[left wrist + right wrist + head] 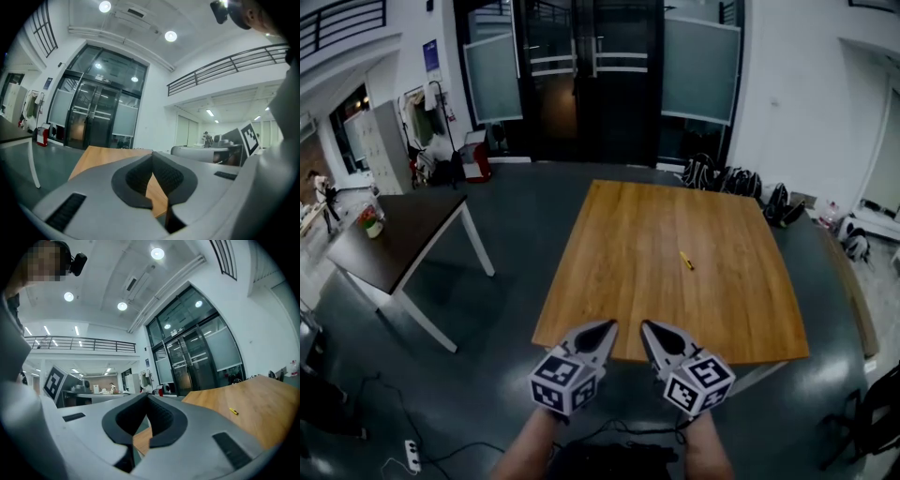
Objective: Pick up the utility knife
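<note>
A small yellow utility knife (686, 261) lies on the wooden table (637, 281), right of its middle; the right gripper view also catches the knife (233, 411) far off on the tabletop. My left gripper (610, 326) and right gripper (644, 327) hover side by side at the table's near edge, well short of the knife. Both point level over the table. The left gripper (152, 161) has its jaws together with nothing between them. The right gripper (148, 401) is shut and empty too.
A dark table (394, 239) with white legs stands to the left, with a flower pot (372, 223) on it. Bags (727, 178) lie on the floor behind the wooden table. A power strip (412, 456) and cables lie on the floor near my feet. Glass doors (591, 75) are at the back.
</note>
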